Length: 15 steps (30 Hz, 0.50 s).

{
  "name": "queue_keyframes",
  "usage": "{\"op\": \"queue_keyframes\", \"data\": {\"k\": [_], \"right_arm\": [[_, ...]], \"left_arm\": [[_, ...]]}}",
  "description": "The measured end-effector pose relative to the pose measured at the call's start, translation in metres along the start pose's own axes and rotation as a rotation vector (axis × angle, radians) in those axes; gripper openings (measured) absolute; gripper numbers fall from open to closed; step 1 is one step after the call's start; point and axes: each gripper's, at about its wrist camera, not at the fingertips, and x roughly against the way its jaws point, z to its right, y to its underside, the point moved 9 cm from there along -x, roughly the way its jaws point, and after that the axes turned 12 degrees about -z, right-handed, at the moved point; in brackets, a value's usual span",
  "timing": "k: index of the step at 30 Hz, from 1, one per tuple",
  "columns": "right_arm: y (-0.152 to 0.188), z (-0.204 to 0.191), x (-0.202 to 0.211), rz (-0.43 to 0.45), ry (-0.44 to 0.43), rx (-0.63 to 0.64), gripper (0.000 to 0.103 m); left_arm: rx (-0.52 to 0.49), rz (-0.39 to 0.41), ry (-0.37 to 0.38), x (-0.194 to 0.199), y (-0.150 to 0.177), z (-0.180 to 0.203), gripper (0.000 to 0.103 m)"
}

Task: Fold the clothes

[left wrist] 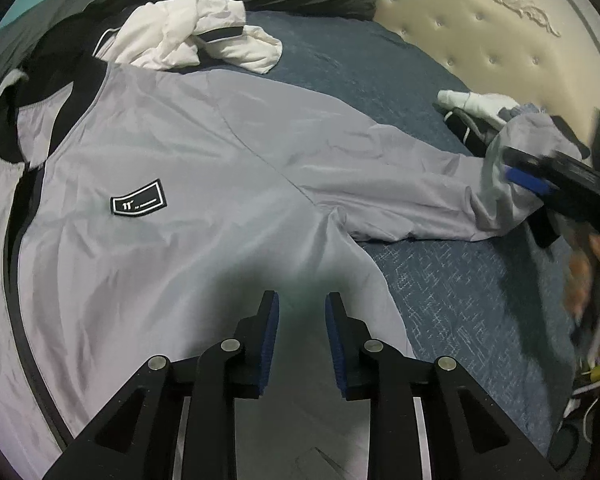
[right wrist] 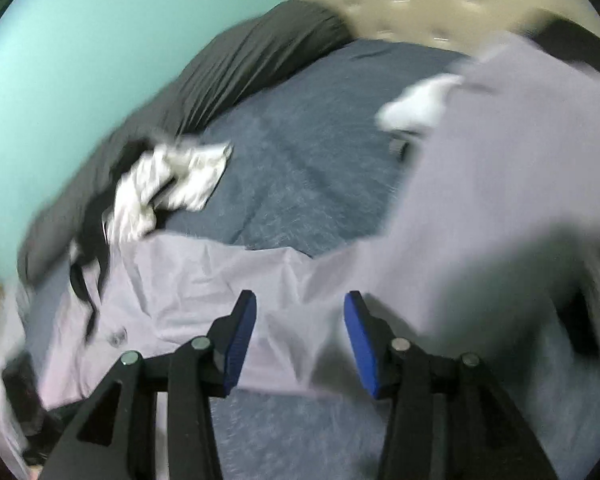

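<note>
Left gripper [left wrist: 302, 306] over jacket [left wrist: 180, 152] labelled "11".

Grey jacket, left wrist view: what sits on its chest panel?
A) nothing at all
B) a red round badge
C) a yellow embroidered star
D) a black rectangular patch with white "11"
D: a black rectangular patch with a white border and "11" lies on the chest of the grey jacket, beside the dark zip line.

Smooth, faintly glossy grey jacket [left wrist: 204, 152] lies on matt, rough-woven bedspread [left wrist: 460, 288].
</note>
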Motion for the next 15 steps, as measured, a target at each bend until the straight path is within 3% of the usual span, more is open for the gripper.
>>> {"op": "queue_keyframes", "data": {"k": [3,6,10,15], "right_arm": [[-0.015,-0.020,-0.026,-0.089,0.090,0.206,0.047],[-0.025,-0.021,-0.053,-0.189,0.141,0.326,0.045],[-0.036,-0.014,-0.080,-0.268,0.192,0.387,0.040],[-0.038,-0.018,-0.103,-0.332,0.186,0.453,0.033]], "left_arm": [[0.006,0.007,0.007,-0.001,0.000,-0.003,0.026],[0.008,0.001,0.014,-0.006,-0.002,-0.003,0.026],[-0.005,-0.004,0.030,-0.016,-0.008,0.007,0.026],[-0.023,-0.002,0.041,-0.027,-0.023,0.021,0.026]]}}
